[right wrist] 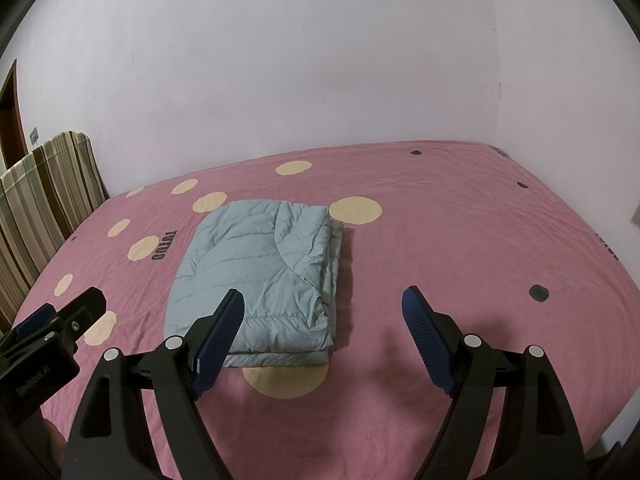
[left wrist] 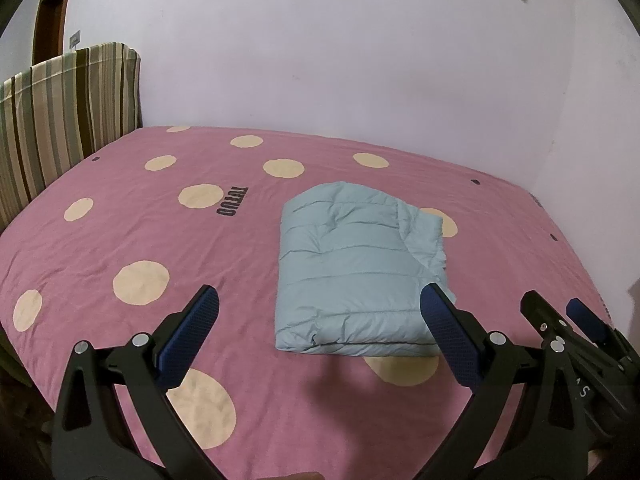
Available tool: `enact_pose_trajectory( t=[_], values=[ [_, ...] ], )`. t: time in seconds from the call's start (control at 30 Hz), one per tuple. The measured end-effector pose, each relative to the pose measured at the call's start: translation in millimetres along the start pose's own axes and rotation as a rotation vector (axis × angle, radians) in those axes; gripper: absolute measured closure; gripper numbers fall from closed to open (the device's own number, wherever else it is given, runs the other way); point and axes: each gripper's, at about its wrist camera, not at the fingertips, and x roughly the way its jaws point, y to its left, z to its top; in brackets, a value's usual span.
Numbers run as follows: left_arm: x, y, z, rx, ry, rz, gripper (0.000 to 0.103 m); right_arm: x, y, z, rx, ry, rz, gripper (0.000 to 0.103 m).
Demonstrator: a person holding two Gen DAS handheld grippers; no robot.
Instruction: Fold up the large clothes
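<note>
While both your left gripper [left wrist: 320, 312] and right gripper [right wrist: 322, 312] hover empty with jaws spread, the folded jacket [left wrist: 352, 268] lies just ahead between them, long axis running away from you.

A big bed [right wrist: 460, 240] fills the room. Its sheet is pink with round cream spots – some small dark ones too (and dark letters printed on it). At the left end stands a headboard [left wrist: 64, 120] with a striped cover of green, brown and cream. The wall [right wrist: 300, 60] behind is plain and pale, a little marked. A brown door frame [left wrist: 48, 12] shows far left.
</note>
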Motion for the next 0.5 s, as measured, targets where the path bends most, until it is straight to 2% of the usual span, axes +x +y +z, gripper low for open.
enact_pose_trajectory(
  t=[0.23, 0.5],
  values=[
    [3, 1, -1, 0.000, 0.010, 0.010, 0.002, 4, 2, -3, -0.002, 0.009, -0.005, 0.023],
    [16, 5, -3, 0.005, 0.019, -0.024, 0.002, 10, 1, -5, 0.003, 0.024, -0.010, 0.023]
  ],
)
